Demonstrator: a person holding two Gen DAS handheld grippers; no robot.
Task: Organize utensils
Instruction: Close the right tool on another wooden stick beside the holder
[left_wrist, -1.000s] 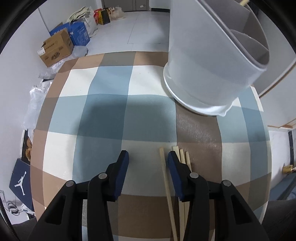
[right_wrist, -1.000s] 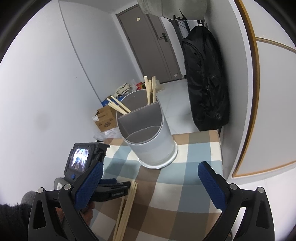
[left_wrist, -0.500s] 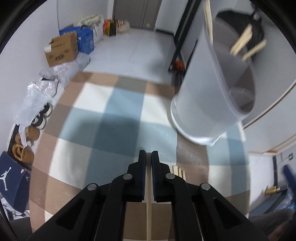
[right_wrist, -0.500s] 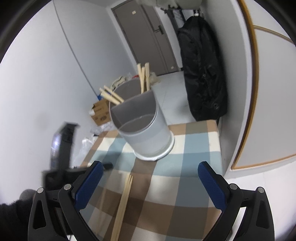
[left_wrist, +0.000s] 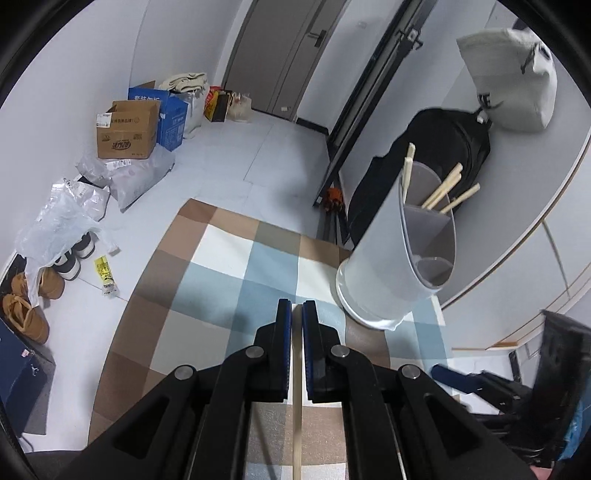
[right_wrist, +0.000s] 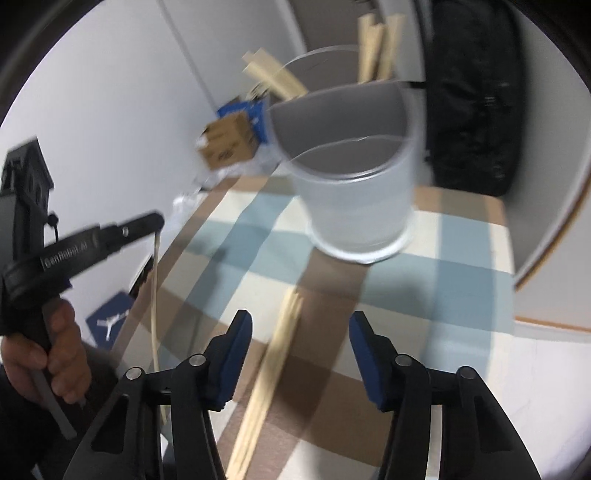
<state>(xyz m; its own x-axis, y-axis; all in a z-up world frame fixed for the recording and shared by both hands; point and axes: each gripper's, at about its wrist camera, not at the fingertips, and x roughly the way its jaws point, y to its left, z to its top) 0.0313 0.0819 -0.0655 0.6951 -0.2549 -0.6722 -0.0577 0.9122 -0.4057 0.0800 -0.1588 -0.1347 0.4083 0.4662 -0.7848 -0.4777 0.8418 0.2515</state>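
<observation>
Right wrist view, reading left to right: at nine o'clock my left gripper (right_wrist: 157, 225) is clamped shut on one pale chopstick (right_wrist: 154, 295), lifted clear of the checked desk (right_wrist: 461, 288) and hanging down. At six o'clock my right gripper (right_wrist: 301, 354) is closing, with the loose chopsticks (right_wrist: 275, 354) lying between its jaws and not yet pinched. At twelve o'clock the grey divided holder (right_wrist: 354, 206) already has several sticks standing in its far compartments; its near one looks empty. I judge the job roughly half done. The sticks are thin, square-cut, light wood.
</observation>
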